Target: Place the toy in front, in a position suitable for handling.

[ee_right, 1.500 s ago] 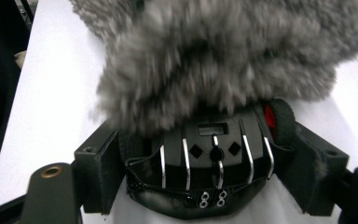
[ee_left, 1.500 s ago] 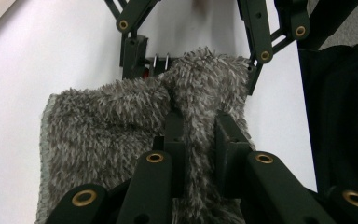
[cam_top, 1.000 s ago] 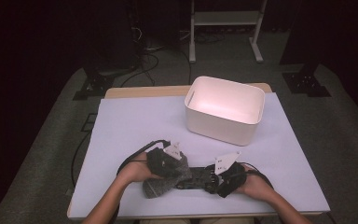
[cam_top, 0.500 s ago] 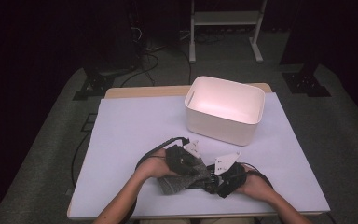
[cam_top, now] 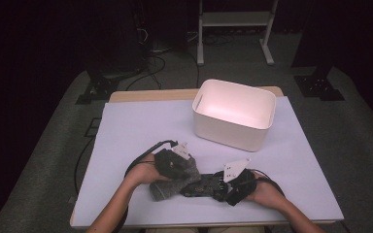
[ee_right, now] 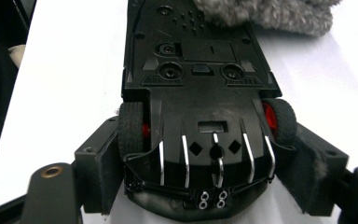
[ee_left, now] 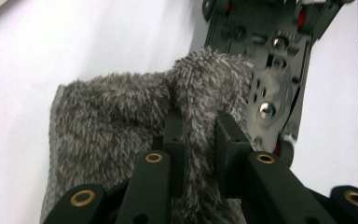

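Grey fluffy cloth (ee_left: 121, 126) is pinched in a fold between the left gripper's (ee_left: 199, 140) clenched fingers, draped over one end of the upturned black toy car (ee_right: 198, 93). Right gripper (ee_right: 205, 186) fingers clamp the car's other end, seemingly across its wheels. Both lie on the white tabletop (cam_top: 136, 126), near the empty white plastic bin (cam_top: 234, 114).

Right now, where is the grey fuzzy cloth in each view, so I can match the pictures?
High view: the grey fuzzy cloth lies near the front table edge, left of centre, under the left hand-held gripper.
Left gripper view: it covers the centre and lower left, pinched between the jaws.
Right gripper view: its edge shows at the top right.
Shared landmark: the upturned toy car, whose far end the cloth overlaps.
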Tool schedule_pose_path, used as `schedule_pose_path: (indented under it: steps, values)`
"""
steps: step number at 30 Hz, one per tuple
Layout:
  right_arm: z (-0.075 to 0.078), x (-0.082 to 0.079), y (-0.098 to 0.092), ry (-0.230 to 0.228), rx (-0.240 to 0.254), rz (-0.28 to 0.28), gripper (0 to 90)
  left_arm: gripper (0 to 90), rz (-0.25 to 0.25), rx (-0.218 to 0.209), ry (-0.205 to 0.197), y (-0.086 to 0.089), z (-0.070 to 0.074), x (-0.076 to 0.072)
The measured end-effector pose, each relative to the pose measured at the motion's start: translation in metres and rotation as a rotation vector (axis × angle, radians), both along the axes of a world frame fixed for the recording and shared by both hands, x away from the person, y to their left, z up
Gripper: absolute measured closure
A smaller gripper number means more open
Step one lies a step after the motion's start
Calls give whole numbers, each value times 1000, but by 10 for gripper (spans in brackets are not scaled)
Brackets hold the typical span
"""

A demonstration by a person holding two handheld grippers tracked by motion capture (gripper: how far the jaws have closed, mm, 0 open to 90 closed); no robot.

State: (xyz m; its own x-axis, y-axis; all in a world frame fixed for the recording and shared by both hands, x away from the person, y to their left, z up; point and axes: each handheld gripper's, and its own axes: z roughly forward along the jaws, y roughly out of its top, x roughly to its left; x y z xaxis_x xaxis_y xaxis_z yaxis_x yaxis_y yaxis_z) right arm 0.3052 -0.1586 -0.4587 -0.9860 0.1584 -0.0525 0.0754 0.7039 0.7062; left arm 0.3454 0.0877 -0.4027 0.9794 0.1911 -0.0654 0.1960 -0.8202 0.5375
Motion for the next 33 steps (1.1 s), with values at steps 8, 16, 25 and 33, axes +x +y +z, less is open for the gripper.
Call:
schedule_pose_path:
  steps: [8,16,25,33]
  values:
    - [-1,1,0,21,6,-7,221,769,-87,1,-10,-46,3,-1]
    - [6,4,-9,66,24,-13,208,769,-78,4,4,-36,3,-1]
    - [3,2,-9,47,6,7,221,768,-103,-9,4,-41,5,-6]
    - [4,-4,-8,16,11,10,229,763,-208,-33,1,-72,10,-20]
